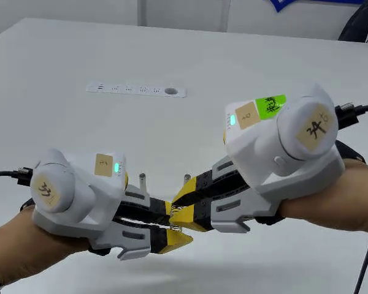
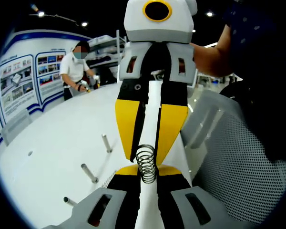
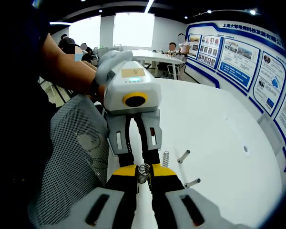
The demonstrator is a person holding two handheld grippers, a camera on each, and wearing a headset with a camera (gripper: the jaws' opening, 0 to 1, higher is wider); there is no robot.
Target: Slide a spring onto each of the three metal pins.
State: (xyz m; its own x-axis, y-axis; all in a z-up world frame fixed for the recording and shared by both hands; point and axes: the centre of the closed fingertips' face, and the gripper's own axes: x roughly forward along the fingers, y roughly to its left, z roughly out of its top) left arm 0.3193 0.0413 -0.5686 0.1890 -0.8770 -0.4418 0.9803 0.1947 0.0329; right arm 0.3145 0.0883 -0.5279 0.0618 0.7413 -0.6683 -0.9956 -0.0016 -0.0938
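1. Left gripper is carrying a cap label reading "33". Right gripper is carrying "34", plus a green sticker with illegible writing.
2. Both grippers are meeting tip to tip, jaws narrow. One spring is sitting where the tips meet; which pair is pinching it cannot be told.
3. Three pins are standing on the white table.
4. A second spring is resting beside the pins.
5. Wall posters are showing print too small to read.

Sticker on the right gripper reads "34", the left gripper has "33" (green label illegible)
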